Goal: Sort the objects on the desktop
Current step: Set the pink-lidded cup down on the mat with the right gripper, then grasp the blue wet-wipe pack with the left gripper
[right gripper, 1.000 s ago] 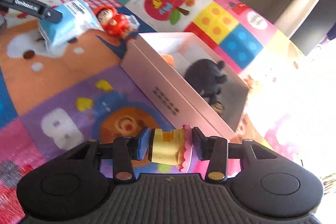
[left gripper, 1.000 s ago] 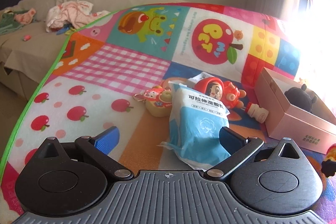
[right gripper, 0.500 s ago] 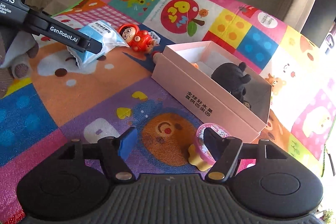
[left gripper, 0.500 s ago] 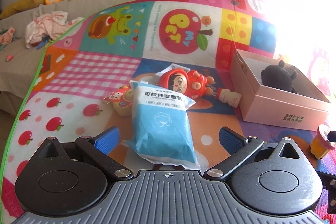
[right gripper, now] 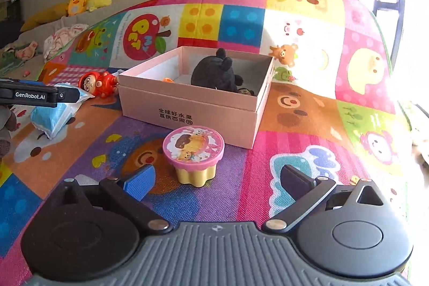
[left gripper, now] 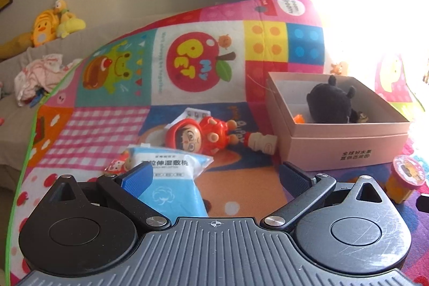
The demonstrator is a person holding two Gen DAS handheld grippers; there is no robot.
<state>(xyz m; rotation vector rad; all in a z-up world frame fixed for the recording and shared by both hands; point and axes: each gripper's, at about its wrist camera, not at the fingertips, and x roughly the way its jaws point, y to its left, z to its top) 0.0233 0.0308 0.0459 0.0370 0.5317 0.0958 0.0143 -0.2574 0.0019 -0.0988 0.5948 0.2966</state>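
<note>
Right claw (right gripper: 217, 178) wide, just opened — pudding cup (right gripper: 193, 153) upright just beyond its tips, untouched.

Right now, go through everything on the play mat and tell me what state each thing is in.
pink box: open, no lid, upright
black plush toy: inside the box
pudding cup: upright on the mat, lid sealed, released
right gripper: fingers just opened, nothing held
left gripper: open over the packet
blue wipes packet: lying on the mat, sealed
red doll: lying on its side

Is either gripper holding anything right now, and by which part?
Nothing is held. The right gripper, jaws just opened, stands clear of the pudding cup; the left gripper is open too.
</note>
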